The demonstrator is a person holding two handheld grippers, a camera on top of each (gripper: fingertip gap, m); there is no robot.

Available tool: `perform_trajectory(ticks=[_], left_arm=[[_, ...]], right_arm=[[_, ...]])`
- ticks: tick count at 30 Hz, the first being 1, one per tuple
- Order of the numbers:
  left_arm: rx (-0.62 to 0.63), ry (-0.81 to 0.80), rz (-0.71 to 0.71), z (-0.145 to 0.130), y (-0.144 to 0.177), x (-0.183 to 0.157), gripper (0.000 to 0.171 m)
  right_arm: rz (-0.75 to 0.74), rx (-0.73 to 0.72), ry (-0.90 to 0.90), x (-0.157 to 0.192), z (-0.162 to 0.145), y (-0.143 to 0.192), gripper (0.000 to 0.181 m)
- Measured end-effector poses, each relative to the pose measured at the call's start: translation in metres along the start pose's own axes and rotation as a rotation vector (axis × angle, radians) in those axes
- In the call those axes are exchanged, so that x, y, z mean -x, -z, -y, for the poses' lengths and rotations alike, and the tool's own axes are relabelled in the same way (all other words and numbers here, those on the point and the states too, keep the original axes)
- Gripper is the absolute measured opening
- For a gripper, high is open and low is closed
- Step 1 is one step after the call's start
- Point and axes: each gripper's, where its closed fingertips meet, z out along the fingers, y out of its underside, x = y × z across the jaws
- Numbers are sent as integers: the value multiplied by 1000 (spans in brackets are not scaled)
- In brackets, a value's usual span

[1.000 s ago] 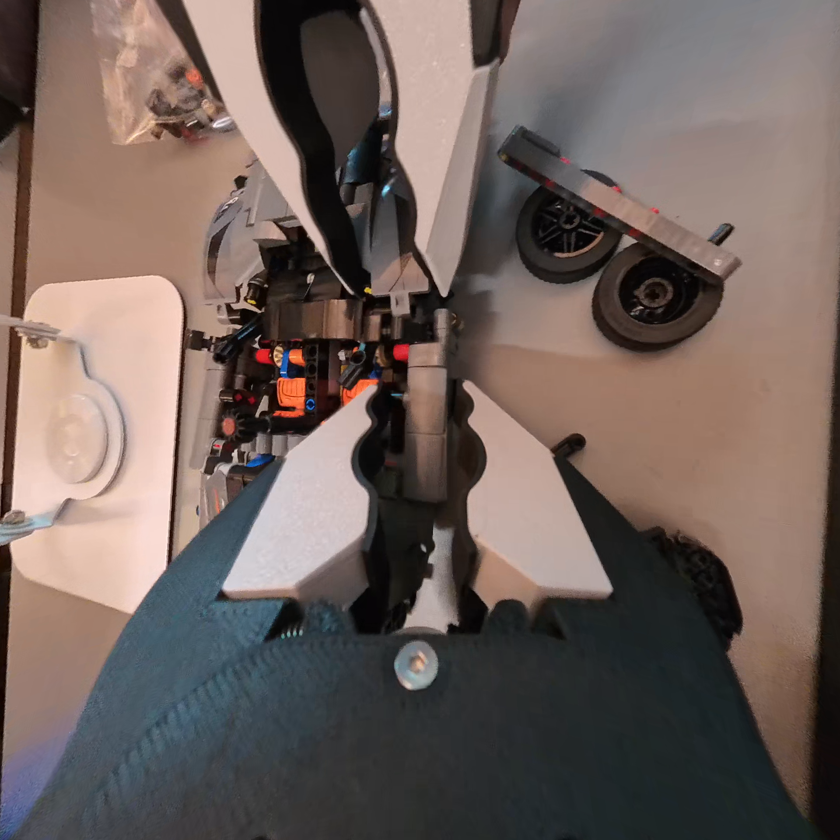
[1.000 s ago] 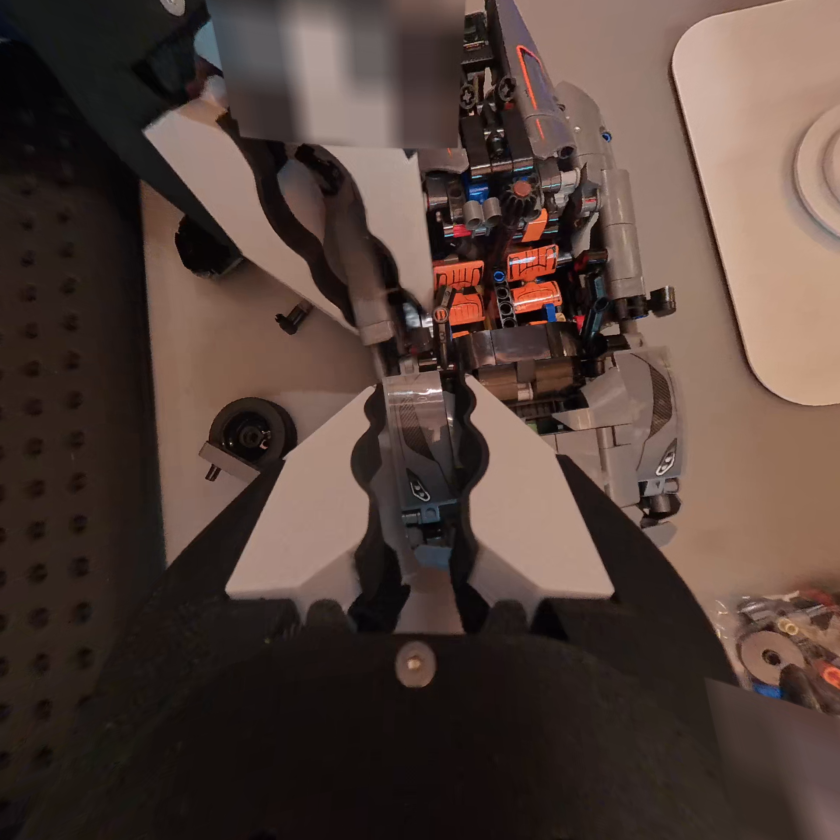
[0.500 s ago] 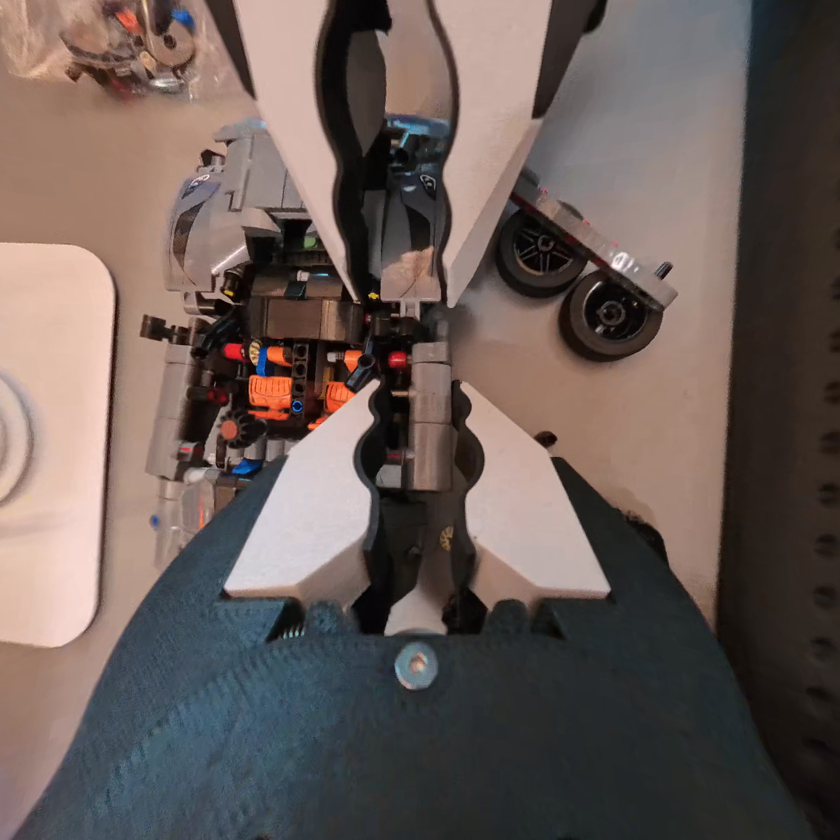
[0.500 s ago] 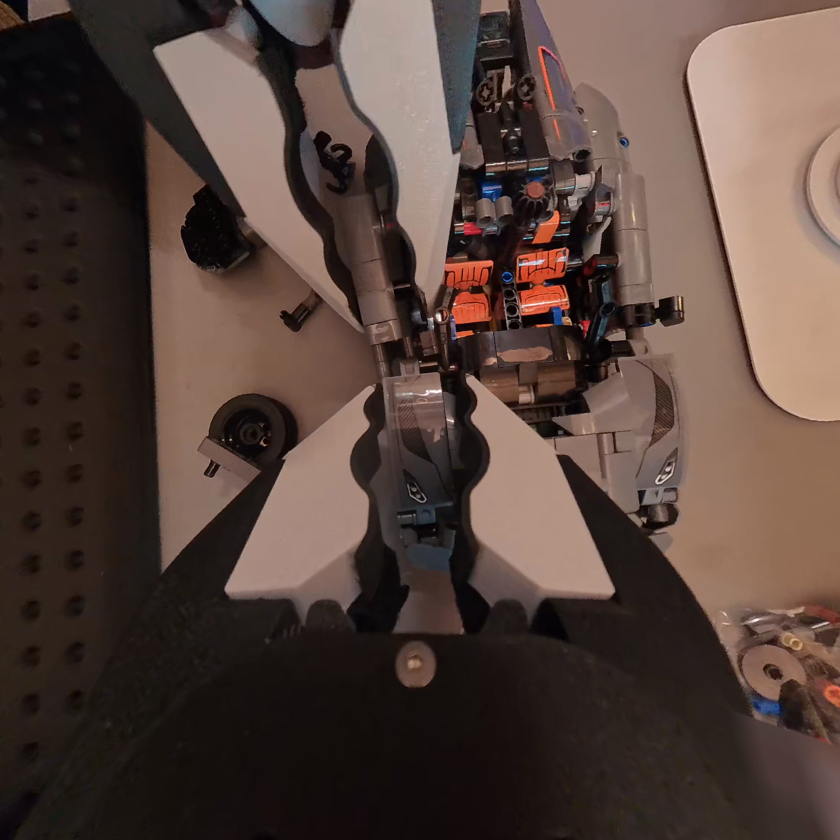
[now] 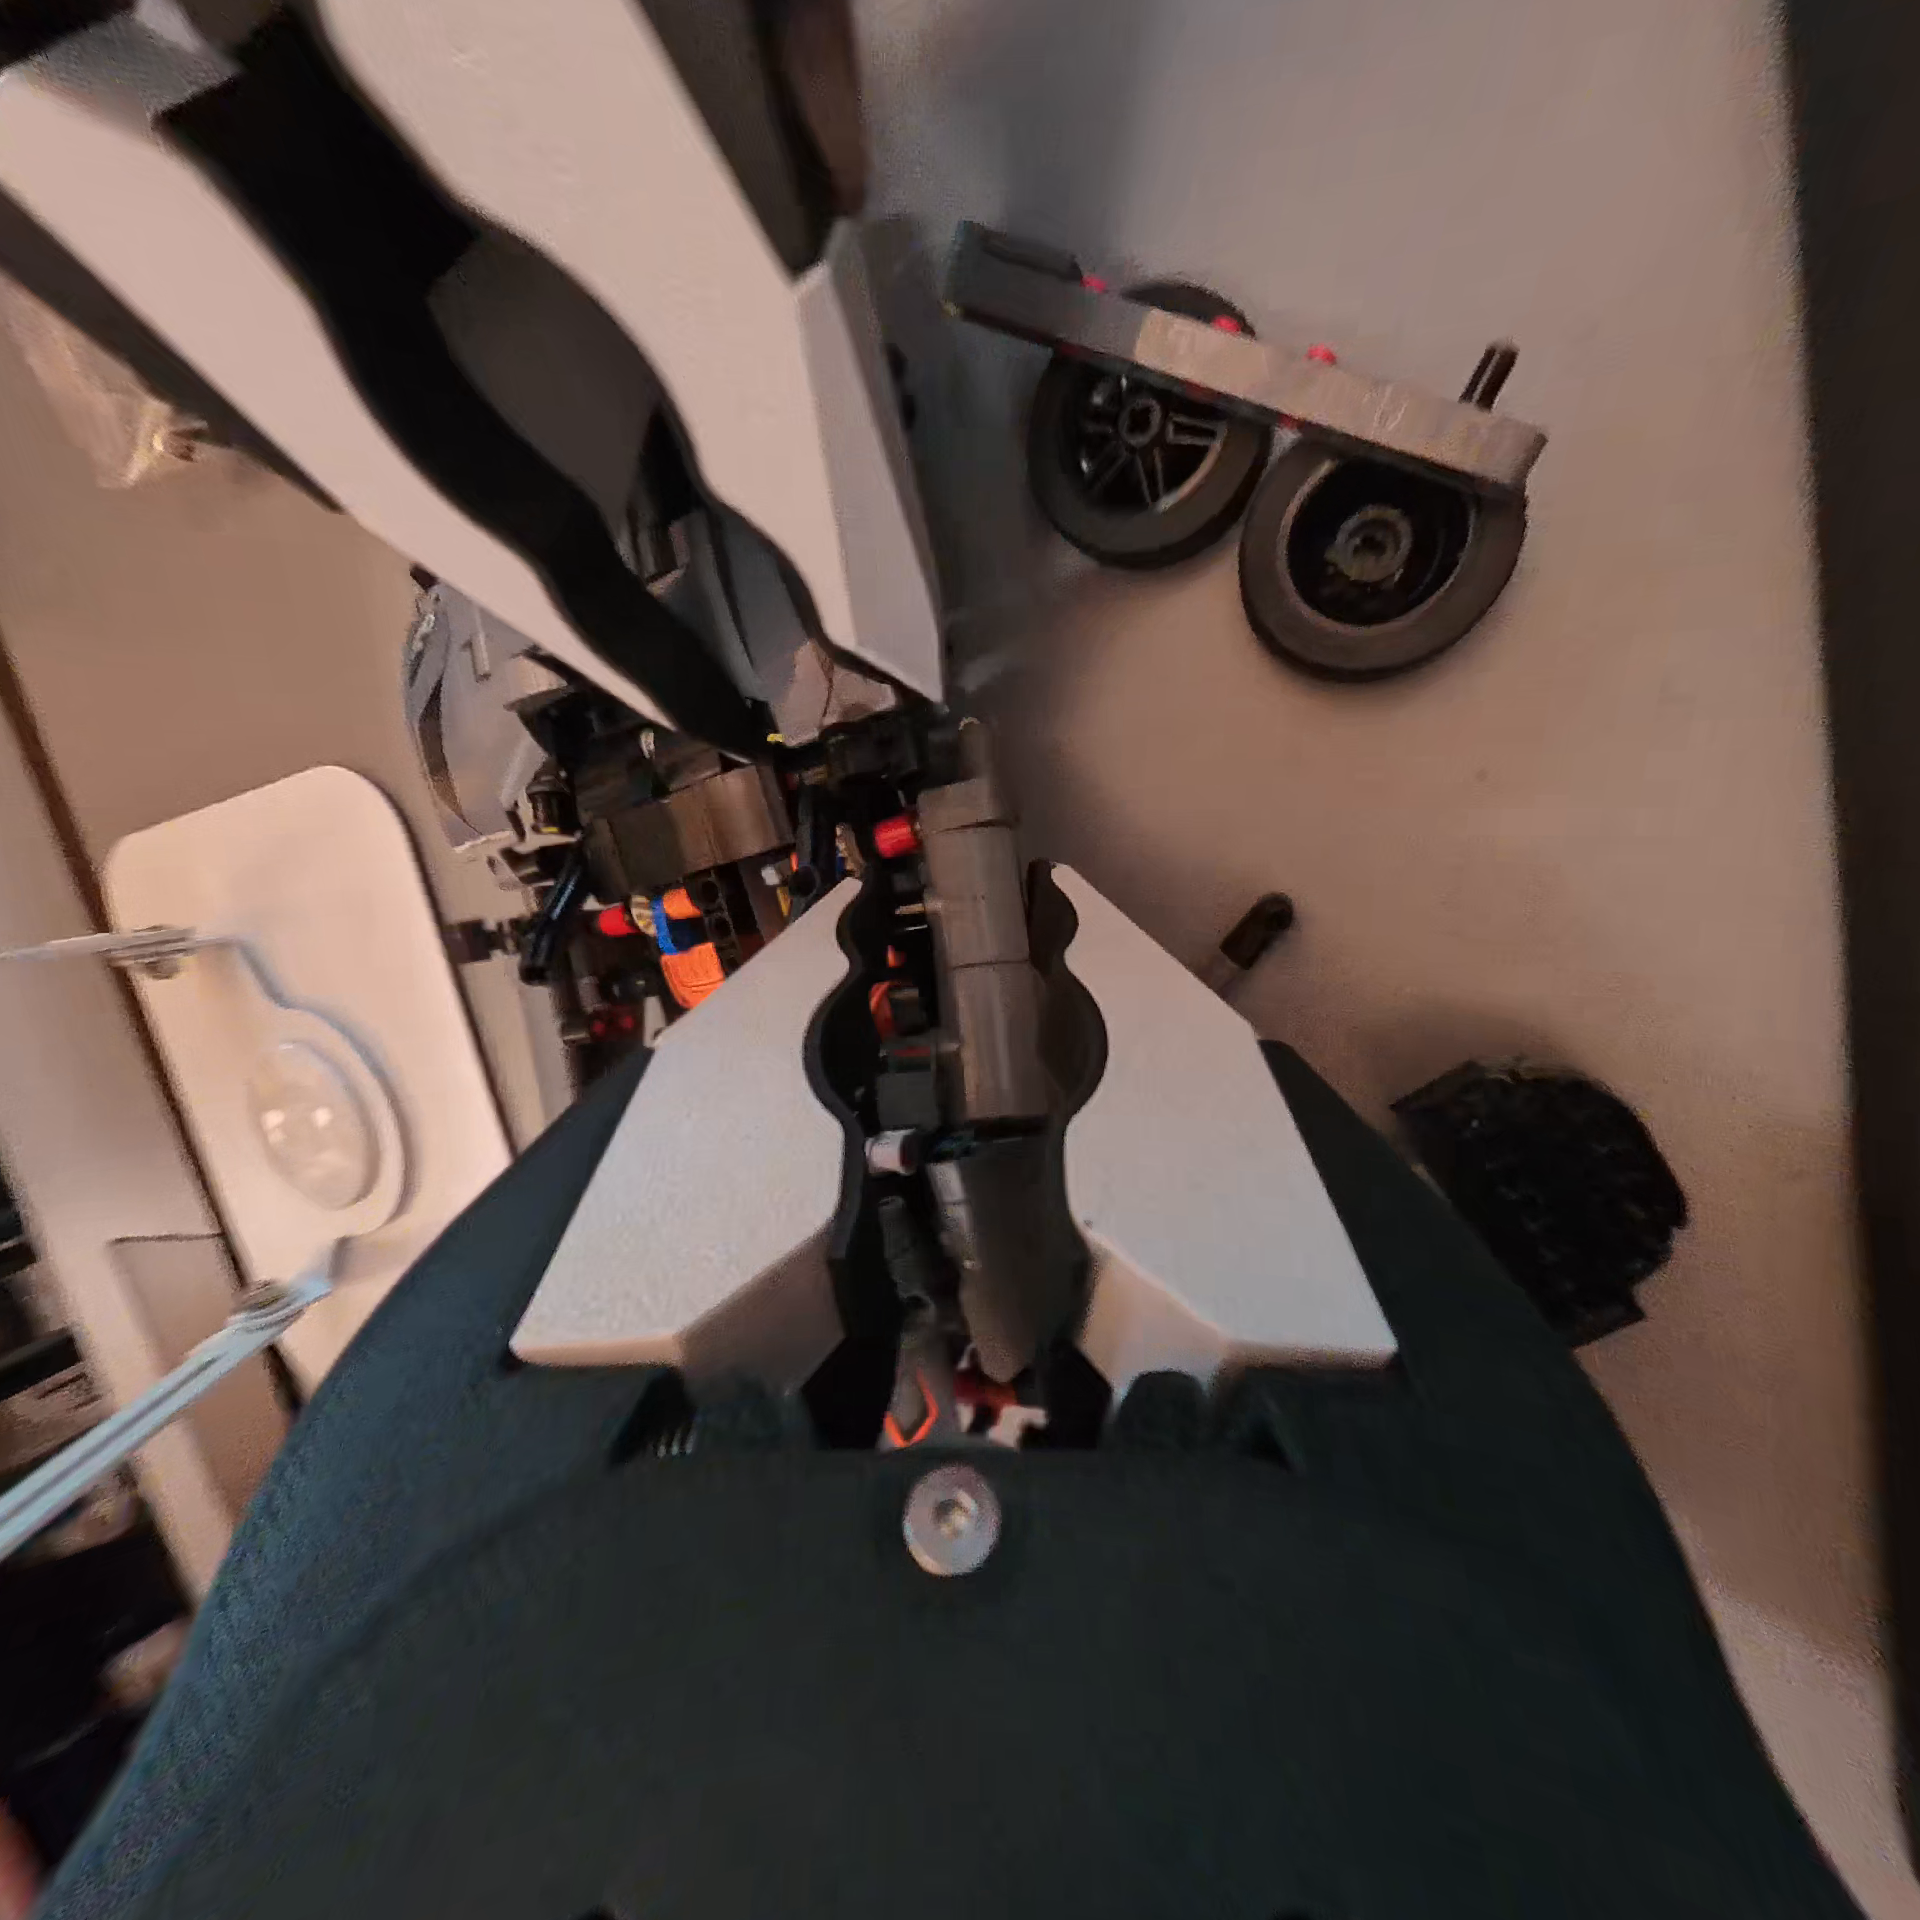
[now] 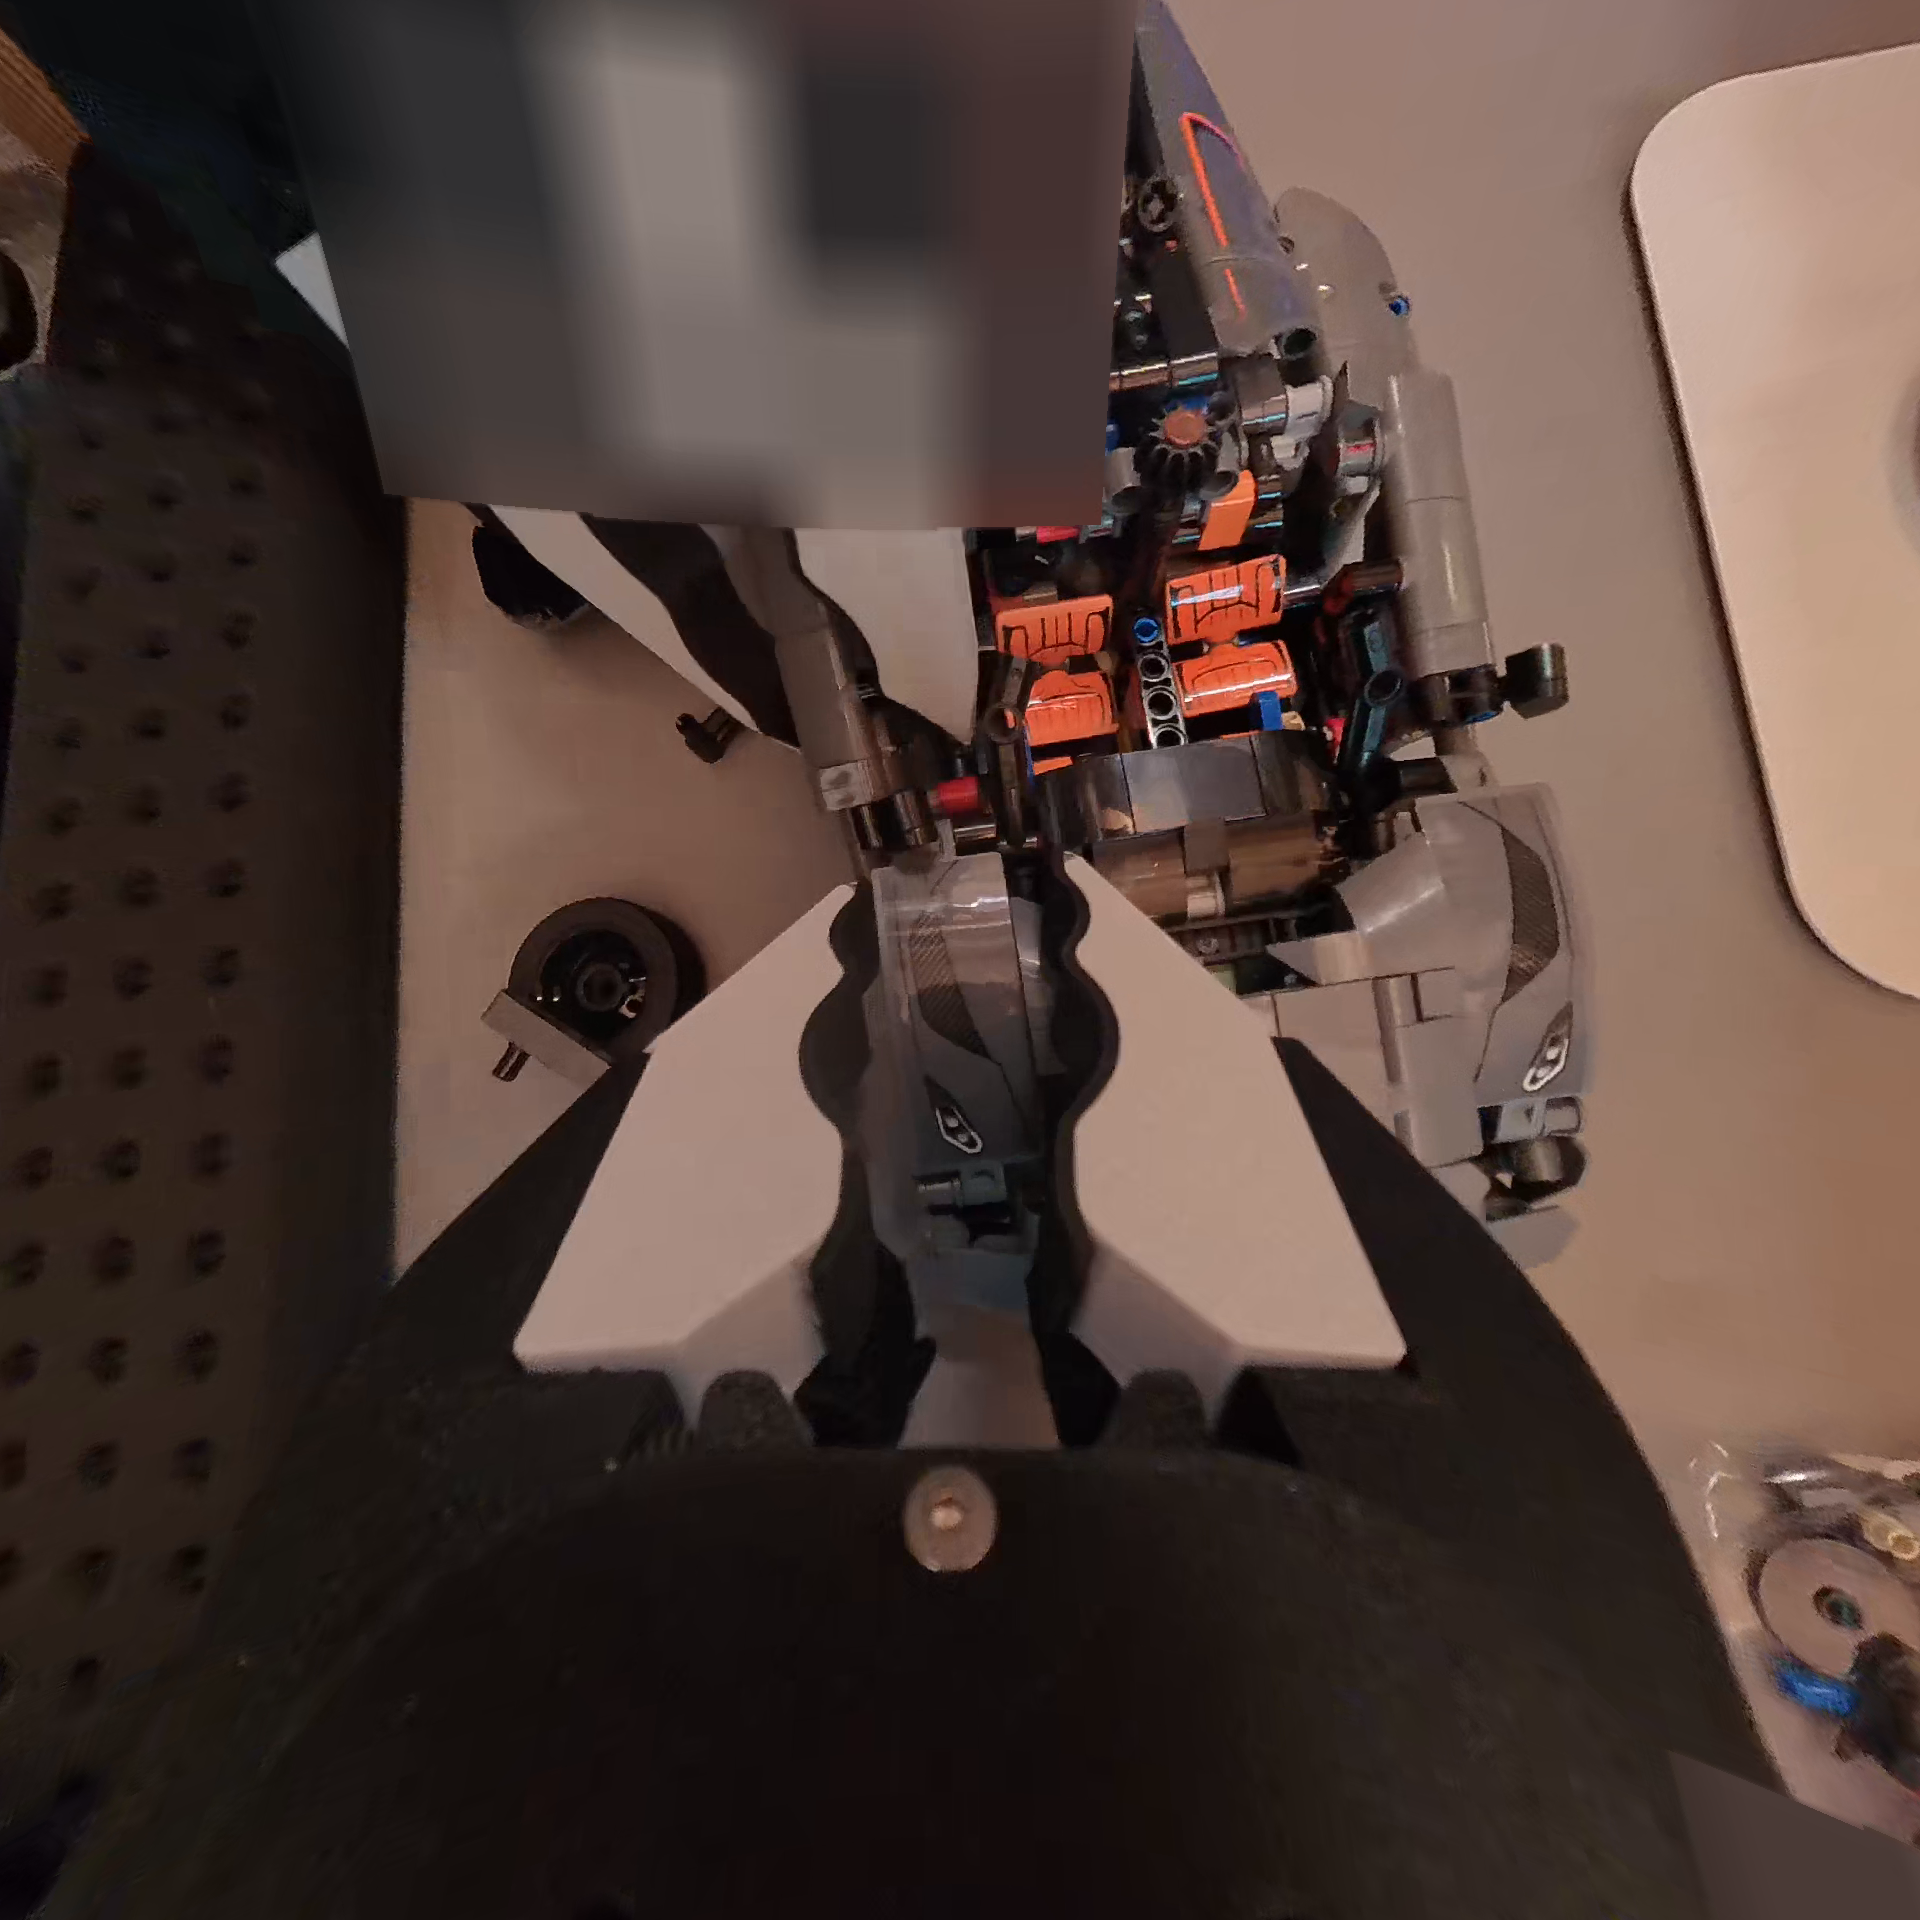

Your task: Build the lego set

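I see a pale desk [image 6: 582, 790] carrying everything, with a dark studded mat [image 6: 156, 831] along its left edge in the right wrist view. A white rounded board [image 6: 1787, 520] lies on the desk to the right of the model in that view.

The lego car [image 6: 1226, 727], part built in grey with orange seats and black beams showing inside, sits on the desk between my two tools. My right tongs [image 6: 961, 904] are closed on the car's grey front fender, which fills the gap between the fingers. My left tongs [image 5: 951, 894] are closed on a grey side panel of the car at the other end; in the left wrist view the right tongs [image 5: 831, 675] reach in from above, their tips nearly meeting mine.

Beside the car in the left wrist view, a grey beam assembly with two black wheels [image 5: 1247, 436] lies apart from the model. Nearer my tool, a black treaded tyre [image 5: 1538, 1195] rests on the desk, and a small black pin [image 5: 1252, 930] lies between it and the car.

In the right wrist view, a clear bag of spare parts [image 6: 1829, 1621] sits at lower right; its contents are blurred, possibly discs and pins.
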Motion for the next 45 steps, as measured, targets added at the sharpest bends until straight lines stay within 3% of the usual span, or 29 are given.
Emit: perform_trajectory(ticks=[3, 5, 9, 13, 17, 23, 26, 30, 34, 37, 39, 42, 45], left_arm=[[46, -63, 96, -2, 0, -1, 25], [17, 19, 83, -2, 0, -1, 25], [-175, 355, -96, 1, 1, -1, 24], [-209, 538, -251, 1, 2, -1, 24], [-214, 556, -275, 2, 2, -3, 24], [-72, 275, -84, 6, 2, -12, 24], [-144, 370, -114, 6, 3, -10, 25], [-191, 454, -33, -3, 4, -4, 24], [-62, 327, 148, -19, 10, -6, 30], [-2, 366, 142, -29, 5, -14, 27], [-50, 464, 129, -26, 6, -15, 26], [-75, 426, 193, -25, 12, -15, 27], [-193, 468, 190, -21, 34, -14, 24]], right_arm=[[9, -8, -13, 0, 1, 0, 30], [1, -6, -3, 0, 2, -1, 30], [-1, -5, -3, 0, 2, -2, 30], [1, -4, -3, 0, 3, -2, 30], [8, -3, -1, 1, 2, -2, 30], [25, 5, 25, 7, 1, -3, 30], [21, -10, 19, 6, 2, -3, 30], [4, -15, 19, 3, 3, -2, 31], [-3, -11, 26, 2, 3, -3, 31], [-1, -16, 21, 3, 4, -3, 31], [-1, -18, 19, 3, 4, -3, 31], [0, -18, 21, 3, 4, -3, 31], [-1, -18, 23, 3, 4, -3, 31]])
